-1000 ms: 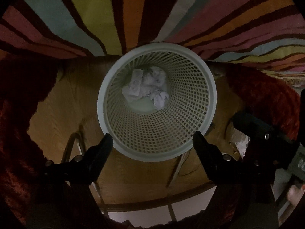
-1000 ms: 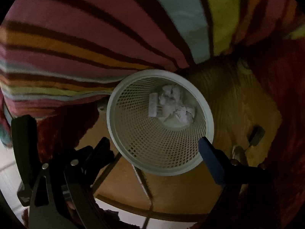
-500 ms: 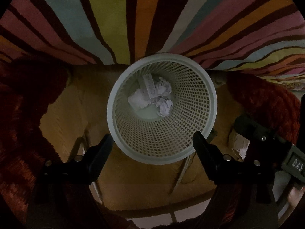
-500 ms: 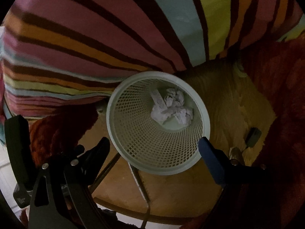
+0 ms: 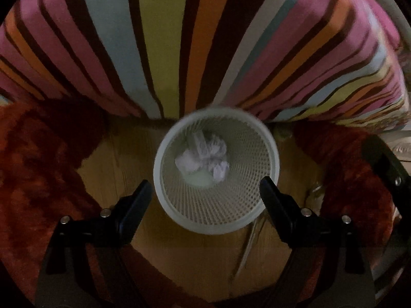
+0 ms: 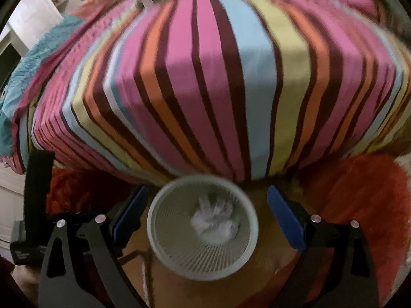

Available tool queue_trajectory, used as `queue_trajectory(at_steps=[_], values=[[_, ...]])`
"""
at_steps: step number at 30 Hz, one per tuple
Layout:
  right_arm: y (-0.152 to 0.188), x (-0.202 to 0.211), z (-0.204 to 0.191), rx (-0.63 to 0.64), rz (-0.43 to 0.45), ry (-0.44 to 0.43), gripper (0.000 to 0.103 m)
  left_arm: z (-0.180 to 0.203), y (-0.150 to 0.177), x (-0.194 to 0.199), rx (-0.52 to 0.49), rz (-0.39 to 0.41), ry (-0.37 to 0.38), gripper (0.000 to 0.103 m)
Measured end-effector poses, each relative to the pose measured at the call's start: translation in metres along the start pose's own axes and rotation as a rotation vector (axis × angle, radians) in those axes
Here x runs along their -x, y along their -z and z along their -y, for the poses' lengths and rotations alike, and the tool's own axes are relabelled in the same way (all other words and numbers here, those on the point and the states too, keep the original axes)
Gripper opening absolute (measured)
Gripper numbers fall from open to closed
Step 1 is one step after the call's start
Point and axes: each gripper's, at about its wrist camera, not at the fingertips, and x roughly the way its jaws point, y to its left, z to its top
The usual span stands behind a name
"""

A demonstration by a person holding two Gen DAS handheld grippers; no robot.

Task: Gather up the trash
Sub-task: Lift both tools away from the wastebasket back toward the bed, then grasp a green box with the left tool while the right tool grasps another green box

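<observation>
A white mesh wastebasket [image 5: 267,159] stands on a wooden floor with several crumpled white papers [image 5: 203,154] at its bottom. My left gripper [image 5: 205,188] hangs above it, open, its black fingers either side of the rim with nothing between them. In the right wrist view the same wastebasket [image 6: 251,233] and its papers [image 6: 214,222] appear blurred and lower. My right gripper [image 6: 206,204], with blue pads [image 6: 285,218], is open and empty above the basket.
A bed with a striped multicolour cover [image 6: 205,77] rises just behind the basket. A red shaggy rug [image 5: 38,166] lies on both sides of the wooden floor [image 5: 115,169]. The other gripper [image 5: 385,166] shows at the right edge of the left view.
Both grippers have risen away from the basket, which looks smaller now. The right view has tilted up, showing much more of the bed. The papers in the basket have not moved.
</observation>
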Motion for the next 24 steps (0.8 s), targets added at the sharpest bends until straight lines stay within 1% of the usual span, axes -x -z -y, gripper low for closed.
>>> queue_trajectory(at_steps=[1,3,6,9,13,18,24], values=[[-0.003,0.006,-0.001,0.012,0.040,0.014,0.089,0.001,0.000,0.012,-0.011,0.050,-0.011,0.083],[-0.007,0.017,0.000,0.025,0.113,0.039,0.089,0.004,0.000,0.027,-0.033,0.115,-0.026,0.083],[-0.018,0.036,0.006,0.027,0.240,0.082,0.089,0.008,-0.001,0.057,-0.071,0.248,-0.047,0.083],[-0.029,0.044,0.014,0.004,0.304,0.085,0.089,0.008,-0.007,0.078,-0.083,0.346,-0.061,0.083],[-0.052,0.051,0.023,-0.035,0.361,0.084,0.090,0.006,-0.024,0.096,-0.075,0.409,-0.082,0.083],[-0.086,0.059,0.021,-0.050,0.421,0.081,0.089,0.005,-0.060,0.118,-0.071,0.487,-0.068,0.083],[-0.119,0.054,0.010,-0.015,0.457,0.116,0.089,0.016,-0.104,0.136,-0.070,0.558,-0.052,0.083]])
